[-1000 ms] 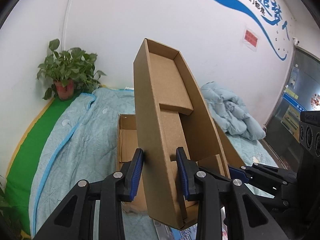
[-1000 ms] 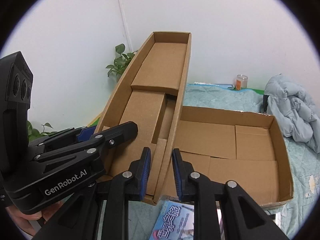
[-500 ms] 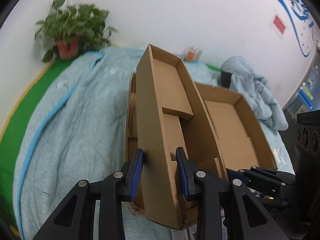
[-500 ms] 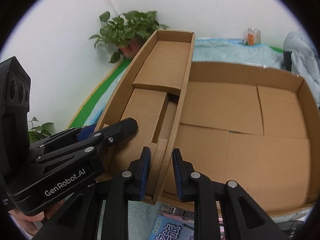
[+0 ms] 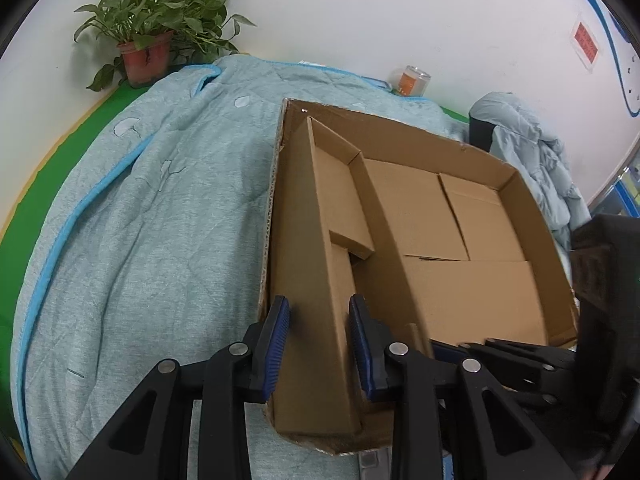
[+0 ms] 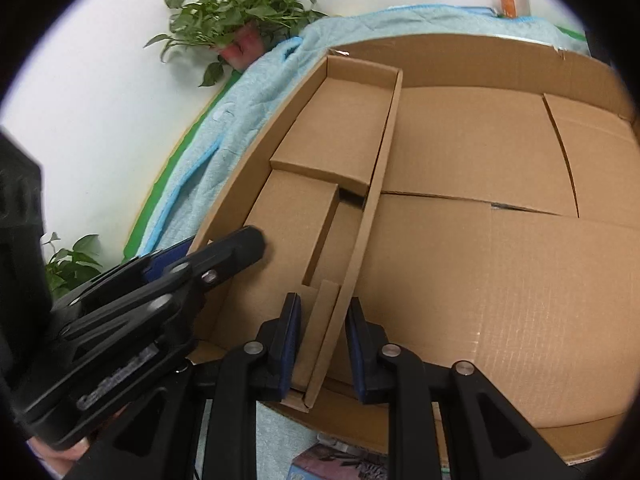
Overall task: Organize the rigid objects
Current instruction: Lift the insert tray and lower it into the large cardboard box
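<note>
- The narrow box [image 5: 316,280] is a long, open-topped cardboard tray. It lies inside the large box [image 5: 472,296], pressed along that box's left wall, and the large box rests on a quilted bed [image 5: 152,216].
- The left gripper [image 5: 314,344] straddles the narrow box's left wall near its close end, one pad outside and one inside. The pads seem to touch the card, so I judge it is clamping that wall, lightly.
- The right gripper [image 6: 322,348] straddles the narrow box's right wall at the same end. A sliver of gap shows on each side, so I cannot tell whether it is gripping or has just let go.
- Handling, as a judgement: thin corrugated card, light and fairly stiff along its length, but the walls are single sheets that bow or crease under a hard squeeze. The matte card is not slippery.
- Best hold: pinch the two long walls near the end corners, where the folds stiffen them, one gripper per side, as here. Holding at one end only would let the far end sag or twist.
- Inside the narrow box sit folded card flaps or inserts [image 6: 332,148]; they look loose and may shift if tilted.
- Counts: two cardboard boxes, two grippers, one potted plant [image 5: 154,28] plus leaves of a second plant [image 6: 70,260], one jar [image 5: 414,80], one crumpled jacket [image 5: 532,160], one printed booklet [image 6: 340,460] by the large box's near edge.
</note>
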Demonstrator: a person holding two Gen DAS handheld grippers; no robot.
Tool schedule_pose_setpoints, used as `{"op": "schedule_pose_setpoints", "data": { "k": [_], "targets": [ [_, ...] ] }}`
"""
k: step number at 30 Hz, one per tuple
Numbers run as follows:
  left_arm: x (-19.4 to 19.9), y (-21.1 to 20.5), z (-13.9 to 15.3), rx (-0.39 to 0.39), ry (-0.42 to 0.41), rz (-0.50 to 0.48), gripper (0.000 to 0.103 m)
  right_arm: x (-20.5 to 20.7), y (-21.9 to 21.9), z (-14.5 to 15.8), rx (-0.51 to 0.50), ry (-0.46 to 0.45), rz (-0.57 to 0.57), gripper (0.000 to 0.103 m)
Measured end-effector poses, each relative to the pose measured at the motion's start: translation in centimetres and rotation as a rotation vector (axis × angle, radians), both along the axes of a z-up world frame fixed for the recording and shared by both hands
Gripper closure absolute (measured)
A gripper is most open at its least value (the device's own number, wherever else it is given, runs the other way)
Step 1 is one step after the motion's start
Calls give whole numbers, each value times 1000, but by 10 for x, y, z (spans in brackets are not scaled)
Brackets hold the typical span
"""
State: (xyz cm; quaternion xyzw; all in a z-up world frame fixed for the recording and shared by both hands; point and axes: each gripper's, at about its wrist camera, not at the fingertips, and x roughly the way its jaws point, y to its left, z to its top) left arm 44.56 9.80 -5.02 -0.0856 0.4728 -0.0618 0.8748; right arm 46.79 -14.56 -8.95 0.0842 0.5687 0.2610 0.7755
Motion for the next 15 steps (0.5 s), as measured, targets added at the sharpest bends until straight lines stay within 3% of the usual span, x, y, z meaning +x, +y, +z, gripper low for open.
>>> {"op": "schedule_pose_setpoints", "data": {
  "k": [9, 15],
  "targets": [
    [-10, -1, 4, -39, 17, -6, 76, 4, 3, -4, -12, -7, 1, 82],
    [-11, -6, 1, -14, 58, 26, 76, 6, 5, -15, -43, 18, 36, 79]
  ]
}}
